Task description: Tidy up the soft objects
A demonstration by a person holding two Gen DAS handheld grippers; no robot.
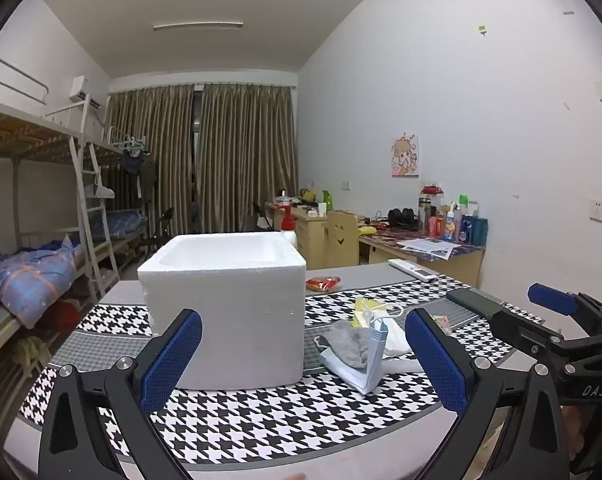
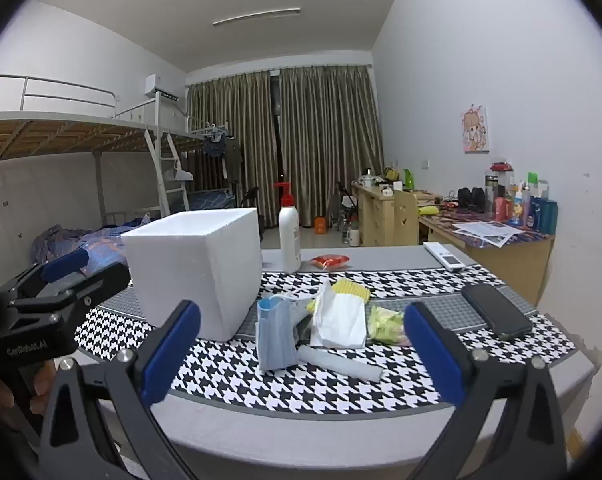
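A white foam box (image 1: 225, 304) (image 2: 197, 268) stands open-topped on the houndstooth table mat (image 2: 261, 384). To its right lies a pile of soft things: a light blue face mask (image 1: 365, 364) (image 2: 275, 332), a grey cloth (image 1: 349, 342), a white cloth (image 2: 341, 316) and yellow pieces (image 2: 385, 322). My left gripper (image 1: 303, 320) hovers open in front of the box and the pile, holding nothing. My right gripper (image 2: 301, 310) is open too, in front of the pile with nothing between its fingers.
A dark phone (image 2: 497, 316) lies right of the pile, with a white remote (image 2: 445, 256) behind it. A red-pump bottle (image 2: 290, 236) and a red packet (image 2: 331, 261) sit behind the box. Bunk beds (image 1: 29, 280) stand left, a cluttered desk (image 2: 501, 236) right.
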